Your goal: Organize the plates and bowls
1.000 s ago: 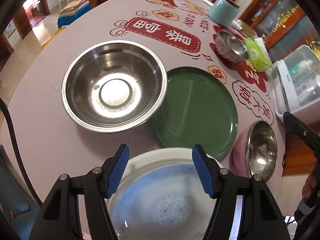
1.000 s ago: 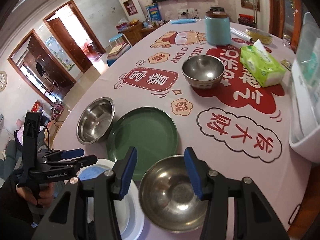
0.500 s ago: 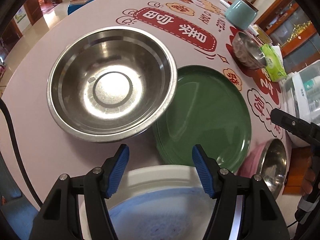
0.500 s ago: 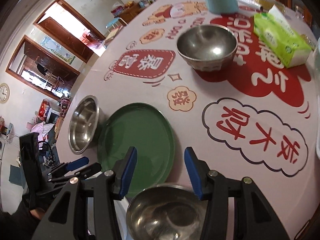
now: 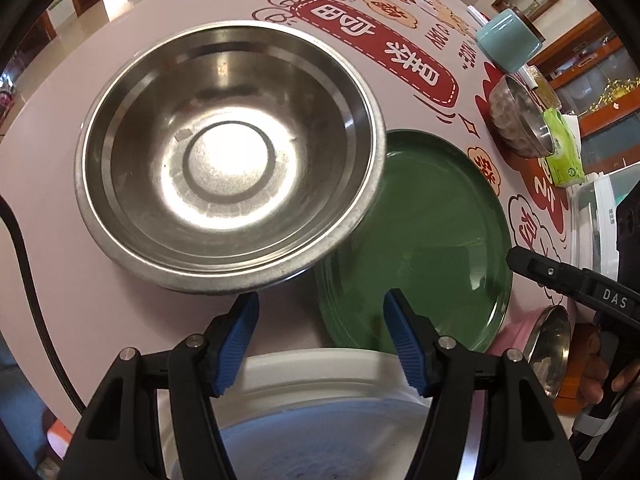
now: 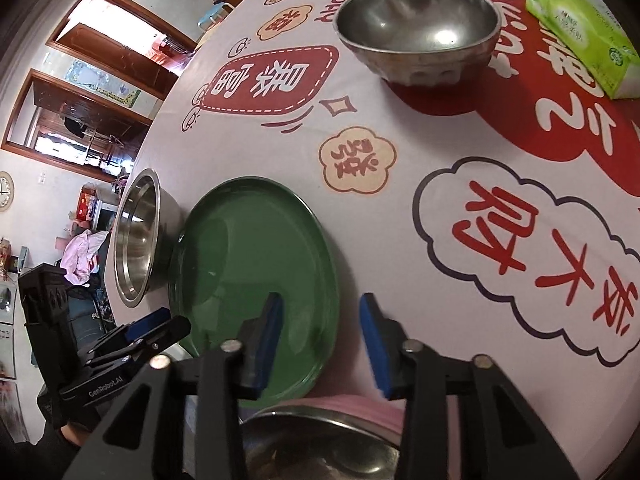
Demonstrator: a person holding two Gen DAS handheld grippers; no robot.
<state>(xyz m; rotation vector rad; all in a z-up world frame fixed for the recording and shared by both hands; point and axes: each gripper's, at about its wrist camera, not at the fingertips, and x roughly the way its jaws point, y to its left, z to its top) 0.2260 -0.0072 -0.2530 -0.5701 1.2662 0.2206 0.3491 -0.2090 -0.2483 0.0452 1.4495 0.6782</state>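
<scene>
Steel: large round stainless mixing bowl (image 5: pixel 230 160) on my pink printed counter (image 6: pixel 380 128), its rim overlapping the round green plate (image 5: pixel 424 248) beside it. White round plate with blue centre (image 5: pixel 320 420) under my left gripper (image 5: pixel 320 336), jaws released. Right gripper (image 6: pixel 320 338), jaws released, over a pink-walled steel bowl (image 6: pixel 320 444).

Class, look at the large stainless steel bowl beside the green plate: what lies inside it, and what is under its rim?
The large stainless steel bowl holds nothing, only glare on its base. Its rim overhangs the edge of the round green plate, hiding that part; whether they touch cannot be seen.
</scene>
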